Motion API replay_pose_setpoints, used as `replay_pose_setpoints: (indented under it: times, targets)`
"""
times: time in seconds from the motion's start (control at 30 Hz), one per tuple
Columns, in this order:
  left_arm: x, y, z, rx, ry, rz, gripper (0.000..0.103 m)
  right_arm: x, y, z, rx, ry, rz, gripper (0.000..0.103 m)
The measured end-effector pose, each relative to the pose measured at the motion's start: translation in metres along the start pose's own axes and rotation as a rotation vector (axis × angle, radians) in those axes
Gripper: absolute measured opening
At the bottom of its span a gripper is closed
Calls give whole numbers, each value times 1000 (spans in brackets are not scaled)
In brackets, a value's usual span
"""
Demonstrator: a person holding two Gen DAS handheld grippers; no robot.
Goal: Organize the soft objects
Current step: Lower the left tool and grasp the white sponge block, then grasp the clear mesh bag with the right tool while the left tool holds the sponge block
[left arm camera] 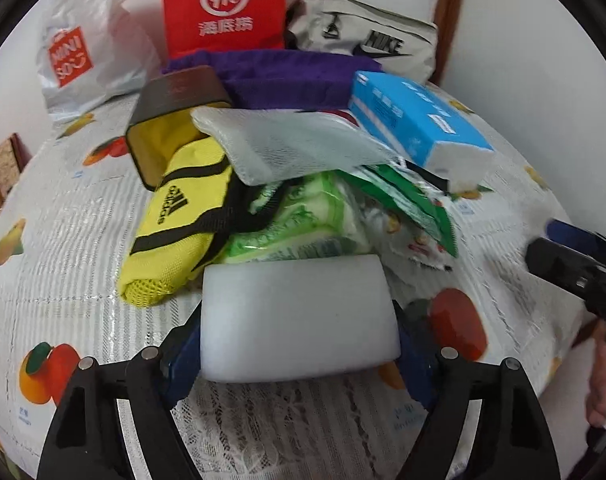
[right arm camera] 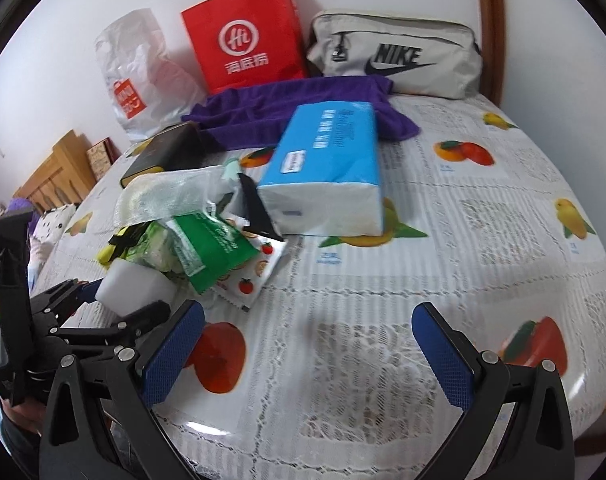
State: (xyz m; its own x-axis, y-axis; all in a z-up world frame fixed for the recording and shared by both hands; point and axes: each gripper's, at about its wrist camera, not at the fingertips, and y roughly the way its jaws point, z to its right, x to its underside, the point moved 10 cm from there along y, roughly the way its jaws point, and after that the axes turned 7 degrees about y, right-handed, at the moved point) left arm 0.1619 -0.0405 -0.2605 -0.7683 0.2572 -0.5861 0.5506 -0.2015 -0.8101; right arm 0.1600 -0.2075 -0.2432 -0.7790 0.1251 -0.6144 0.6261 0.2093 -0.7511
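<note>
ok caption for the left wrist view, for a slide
Left hand-held gripper closed on a white foam block before a pile of soft items on the fruit-print tablecloth.

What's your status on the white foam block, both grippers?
Left gripper shut on white foam block, block on the table. Right gripper open, empty, over bare cloth. Yellow bag and green packets crowd behind the block.

A fruit-print tablecloth (right arm camera: 443,208) covers the table; wooden furniture (right arm camera: 51,176) stands beyond it.

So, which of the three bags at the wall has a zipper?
The grey Nike bag, rightmost; the red paper bag and the white plastic bag have open tops.
</note>
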Motion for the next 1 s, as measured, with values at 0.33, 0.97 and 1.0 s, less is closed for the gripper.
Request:
replay_pose_setpoints:
  times: [0.33, 0.97, 1.0]
  targets:
    - [1, -32, -26, 34, -65, 16, 81, -22, 14, -18, 3, -59, 15, 91]
    - [6, -49, -99, 15, -215, 47, 81, -44, 73, -118, -165, -186, -83, 90]
    - [7, -48, -101, 17, -223, 45, 81, -44, 78, -119, -167, -187, -89, 90]
